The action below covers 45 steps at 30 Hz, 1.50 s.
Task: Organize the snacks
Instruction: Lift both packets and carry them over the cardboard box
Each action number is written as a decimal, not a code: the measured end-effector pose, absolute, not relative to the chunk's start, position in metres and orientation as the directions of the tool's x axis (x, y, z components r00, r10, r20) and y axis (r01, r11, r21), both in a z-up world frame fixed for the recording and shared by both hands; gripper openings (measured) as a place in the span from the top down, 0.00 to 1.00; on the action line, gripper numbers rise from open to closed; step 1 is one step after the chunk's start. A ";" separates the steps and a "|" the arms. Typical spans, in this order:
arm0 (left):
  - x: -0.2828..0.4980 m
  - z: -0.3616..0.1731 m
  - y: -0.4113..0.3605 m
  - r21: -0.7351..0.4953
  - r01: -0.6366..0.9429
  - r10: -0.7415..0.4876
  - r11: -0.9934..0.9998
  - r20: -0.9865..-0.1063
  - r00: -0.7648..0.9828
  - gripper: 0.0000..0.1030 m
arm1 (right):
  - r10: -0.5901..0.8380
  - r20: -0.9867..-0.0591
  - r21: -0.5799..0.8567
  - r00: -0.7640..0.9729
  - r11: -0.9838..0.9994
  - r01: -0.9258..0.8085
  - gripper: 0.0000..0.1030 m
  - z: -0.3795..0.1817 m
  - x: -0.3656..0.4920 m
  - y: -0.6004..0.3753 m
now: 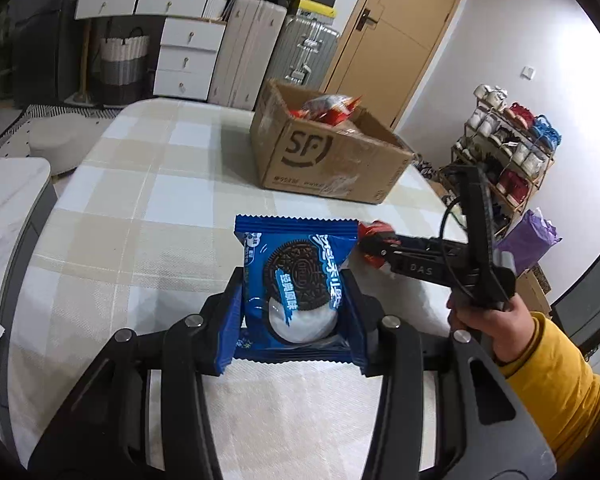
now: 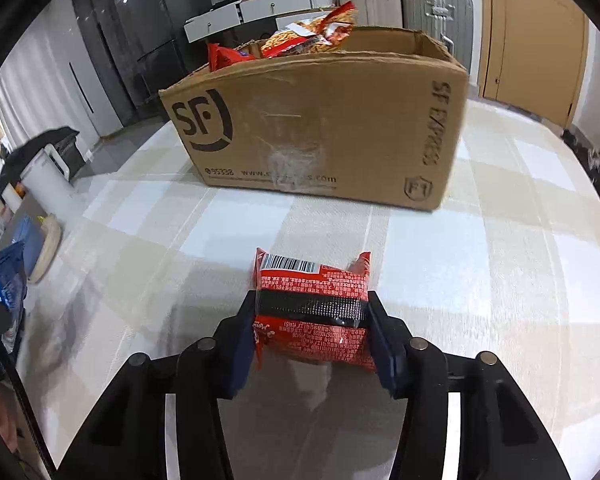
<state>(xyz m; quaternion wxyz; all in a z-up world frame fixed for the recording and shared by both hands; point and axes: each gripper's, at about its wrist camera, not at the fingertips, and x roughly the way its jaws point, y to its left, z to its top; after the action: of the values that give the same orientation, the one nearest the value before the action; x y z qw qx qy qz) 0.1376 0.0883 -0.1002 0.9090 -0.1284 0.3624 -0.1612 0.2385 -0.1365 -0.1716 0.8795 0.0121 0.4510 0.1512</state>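
in the left wrist view, a blue oreo packet (image 1: 296, 288) is pinched between the blue pads of the left gripper (image 1: 296, 320). the packet is held face up above the checked tablecloth (image 1: 148, 184), its long axis running away from the camera and its far crimped edge pointed toward the cardboard box (image 1: 324, 156). just to its right, the right gripper (image 1: 370, 246) is seen from the side, carried by a hand (image 1: 488, 320) in a yellow sleeve, with a red wrapper clamped at its tip.

in the right wrist view, the right gripper (image 2: 312, 320) is closed on a red snack packet (image 2: 312, 304), held by its two side edges. the printed back with a barcode is turned upward, and the barcode end is pointed toward the box. its long axis cannot be told with certainty.

farther on, the sf express cardboard box (image 2: 320, 120) is seen standing open on the tablecloth (image 2: 500, 260), well apart from both packets. red and orange snack bags (image 2: 308, 36) are seen rising above its rim.
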 end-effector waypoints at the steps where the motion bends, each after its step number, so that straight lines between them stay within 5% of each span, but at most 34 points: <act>1: 0.132 -0.096 0.086 -0.347 0.207 -0.387 0.915 -0.610 0.691 0.60 | 0.289 -0.783 0.175 0.551 0.952 -0.250 0.51 -0.168 0.231 -0.139; 23: 0.053 -0.045 0.026 -0.278 0.256 -0.376 0.926 -0.607 0.700 0.60 | 0.555 -0.481 0.401 0.679 0.828 -0.392 0.51 -0.044 0.060 -0.158; 45: 0.009 0.009 0.009 -0.274 0.356 -0.449 0.893 -0.539 0.713 0.60 | 0.582 -0.391 0.430 0.713 0.800 -0.418 0.51 -0.012 0.005 -0.181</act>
<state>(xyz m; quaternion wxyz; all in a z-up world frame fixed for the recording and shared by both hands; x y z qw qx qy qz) 0.0090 0.0090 0.0090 0.9224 -0.0752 0.3097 -0.2182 0.0049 -0.1814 -0.0120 0.9120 0.1571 0.2616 0.2741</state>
